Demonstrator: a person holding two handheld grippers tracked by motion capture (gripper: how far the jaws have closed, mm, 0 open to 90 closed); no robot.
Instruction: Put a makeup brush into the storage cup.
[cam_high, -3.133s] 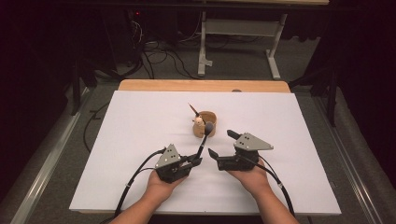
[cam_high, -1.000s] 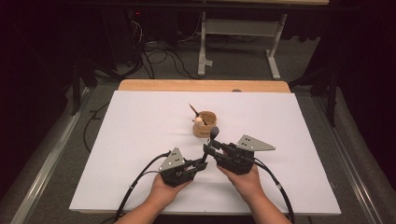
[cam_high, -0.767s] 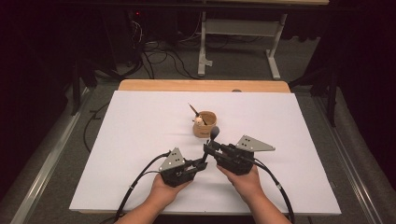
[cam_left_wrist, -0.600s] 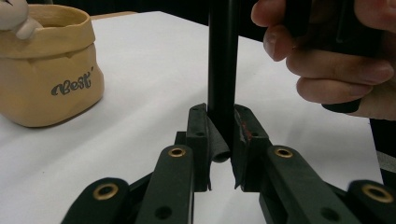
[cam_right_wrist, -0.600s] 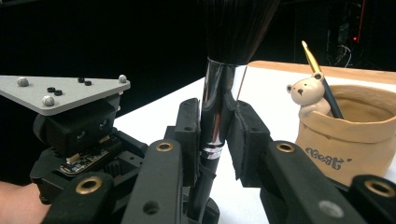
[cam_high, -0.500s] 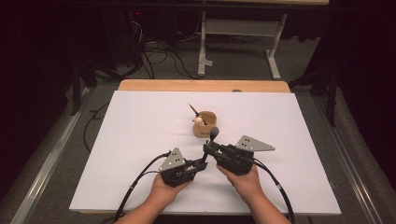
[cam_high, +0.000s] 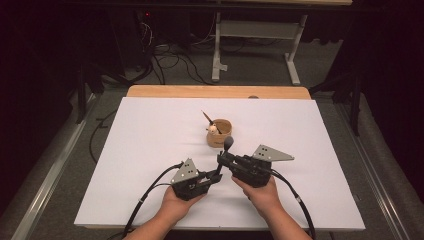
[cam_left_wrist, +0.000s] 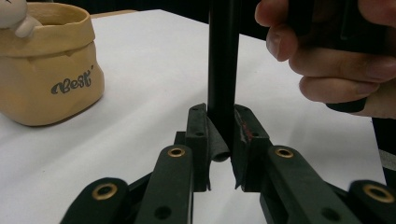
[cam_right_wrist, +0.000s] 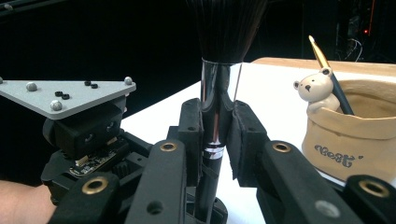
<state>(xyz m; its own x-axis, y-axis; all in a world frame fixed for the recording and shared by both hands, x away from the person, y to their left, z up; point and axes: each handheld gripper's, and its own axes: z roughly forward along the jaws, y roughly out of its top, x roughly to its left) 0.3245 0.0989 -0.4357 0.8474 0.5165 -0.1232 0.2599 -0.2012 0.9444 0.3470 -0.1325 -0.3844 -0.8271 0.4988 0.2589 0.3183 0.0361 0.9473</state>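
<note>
We are holding a makeup brush (cam_high: 223, 156) upright at lower centre of the high view, the left tool (cam_left_wrist: 220, 140) clamped on its black handle and the right tool (cam_right_wrist: 215, 125), having just closed, on its chrome ferrule. Its long axis is standing vertical, bristles up; the holder (cam_high: 219, 133) is sitting just above on the worktop (cam_high: 125, 150), nearer the right tool.
</note>
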